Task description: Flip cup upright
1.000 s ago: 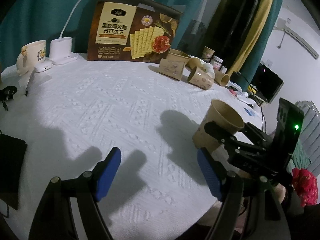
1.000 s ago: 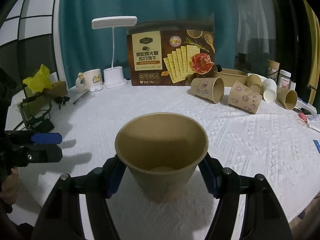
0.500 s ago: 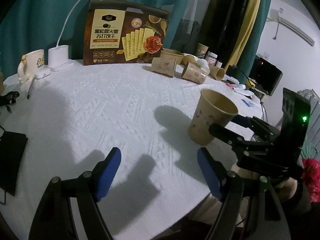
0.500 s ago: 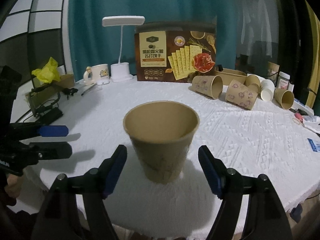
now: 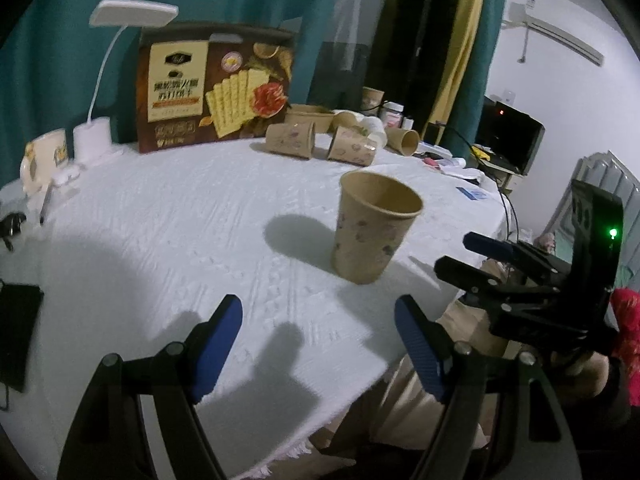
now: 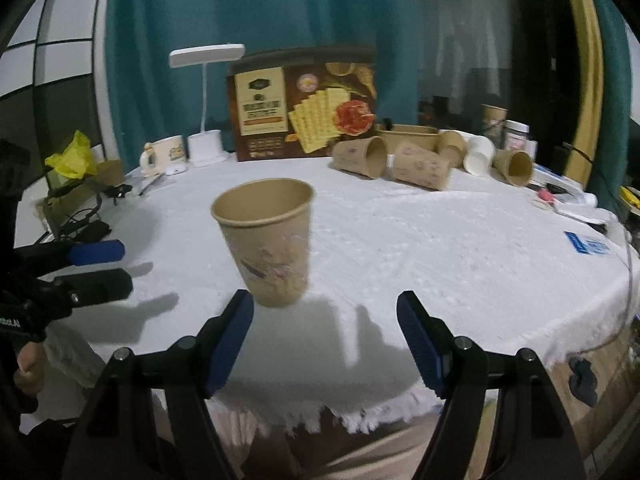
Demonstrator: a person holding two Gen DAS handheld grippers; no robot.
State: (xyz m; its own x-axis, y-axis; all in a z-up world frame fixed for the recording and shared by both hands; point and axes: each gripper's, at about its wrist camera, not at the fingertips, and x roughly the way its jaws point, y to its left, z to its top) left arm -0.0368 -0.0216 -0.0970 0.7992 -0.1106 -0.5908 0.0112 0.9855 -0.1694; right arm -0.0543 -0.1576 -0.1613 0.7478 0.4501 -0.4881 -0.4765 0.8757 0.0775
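Two grippers, your left [image 5: 318,344] and right [image 6: 325,338], are hanging wide open and empty as the cup [image 6: 266,240], released from your right one a second ago, is standing upright mid-frame on the tablecloth [image 6: 440,248], finishing the flip.

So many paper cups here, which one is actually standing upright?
The brown cup alone near the table's front edge, mouth up, just ahead of the open right gripper. The cups by the cracker box lie on their sides.
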